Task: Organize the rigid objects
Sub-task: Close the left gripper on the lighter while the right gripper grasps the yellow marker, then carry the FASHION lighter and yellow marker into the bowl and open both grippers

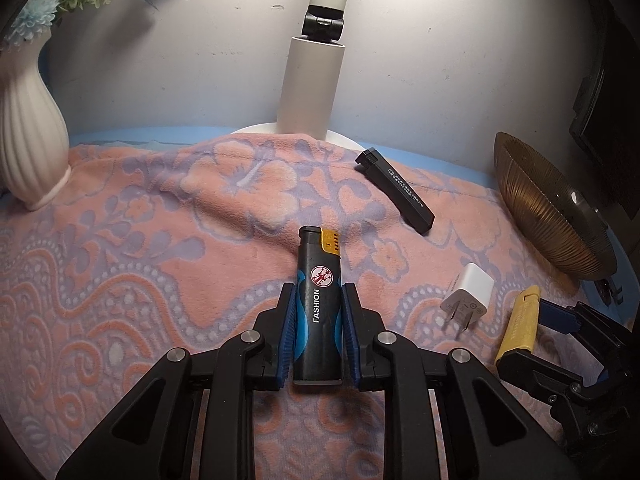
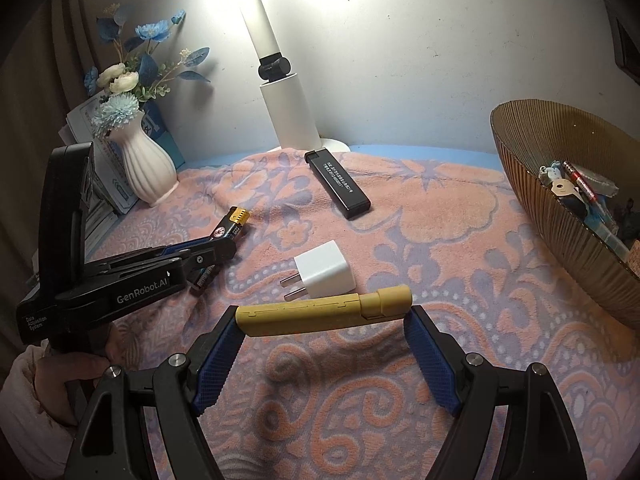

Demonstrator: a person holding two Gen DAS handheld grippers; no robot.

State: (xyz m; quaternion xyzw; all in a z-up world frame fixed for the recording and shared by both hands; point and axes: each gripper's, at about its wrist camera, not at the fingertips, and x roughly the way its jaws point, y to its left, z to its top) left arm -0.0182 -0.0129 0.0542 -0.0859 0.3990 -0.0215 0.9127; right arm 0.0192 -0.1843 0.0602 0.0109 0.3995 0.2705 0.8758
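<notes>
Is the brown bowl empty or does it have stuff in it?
Not empty: the brown bowl holds several small items against its far side.

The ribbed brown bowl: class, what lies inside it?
Inside the ribbed brown bowl lies a jumble of small items, among them a red-and-white stick. The near wall covers whatever sits lower down, and the rest is too small to name.

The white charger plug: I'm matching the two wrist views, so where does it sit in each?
Left wrist view: the white charger plug lies at lower right, just left of the yellow bar.
Right wrist view: it lies at centre, just above the yellow bar.
Shared landmark: the slim black lighter near the lamp base.
</notes>
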